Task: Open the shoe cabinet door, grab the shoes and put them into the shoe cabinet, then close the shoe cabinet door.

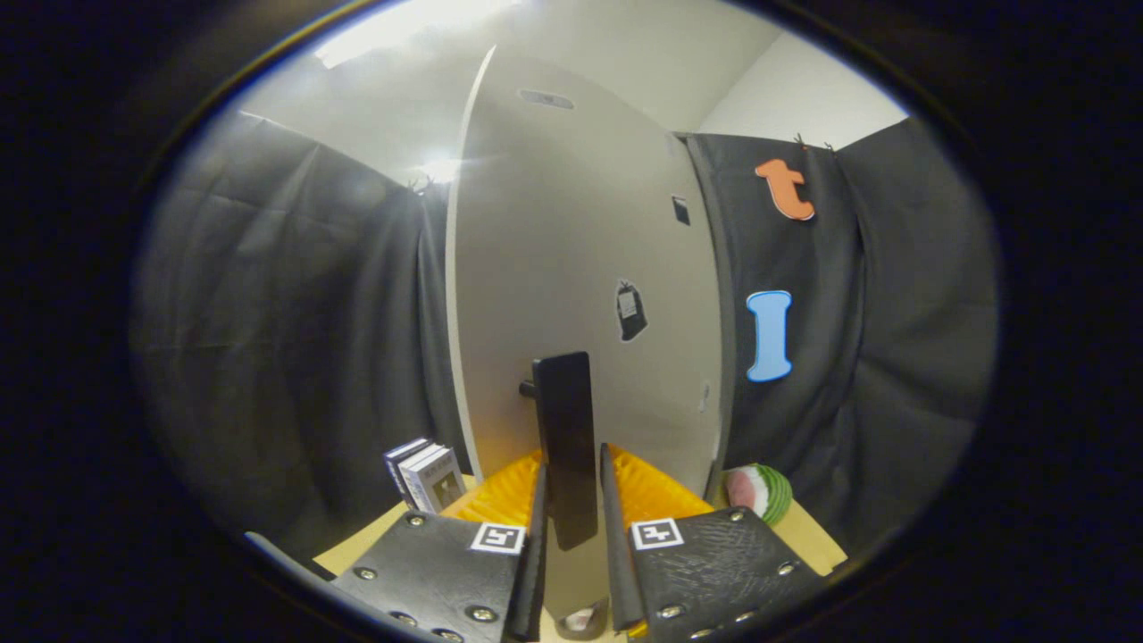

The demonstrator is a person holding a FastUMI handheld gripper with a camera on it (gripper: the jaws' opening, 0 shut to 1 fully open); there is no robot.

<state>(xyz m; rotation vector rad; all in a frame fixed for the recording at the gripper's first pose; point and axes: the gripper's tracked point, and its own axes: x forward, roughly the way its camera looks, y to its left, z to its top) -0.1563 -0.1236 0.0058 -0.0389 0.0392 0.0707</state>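
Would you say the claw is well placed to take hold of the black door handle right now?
Probably yes: the handle already stands between the claw fingers, nothing blocking it, though the fingers look slightly apart from it, so not yet gripping.

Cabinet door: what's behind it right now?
The cabinet door hides the interior. Beside it: books one side, watermelon slice the other. The gripper straddles the black handle, jaws slightly apart.

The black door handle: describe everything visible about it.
The black door handle is a flat, upright bar with a smooth, slightly glossy look, possibly plastic or painted metal. A short dark post at its upper left fixes it to the pale grey cabinet door, holding it off the panel. It stands vertical between the jaws of the gripper, which flank its lower half closely; whether both actually press on it cannot be told. Its lower end hangs free between them.
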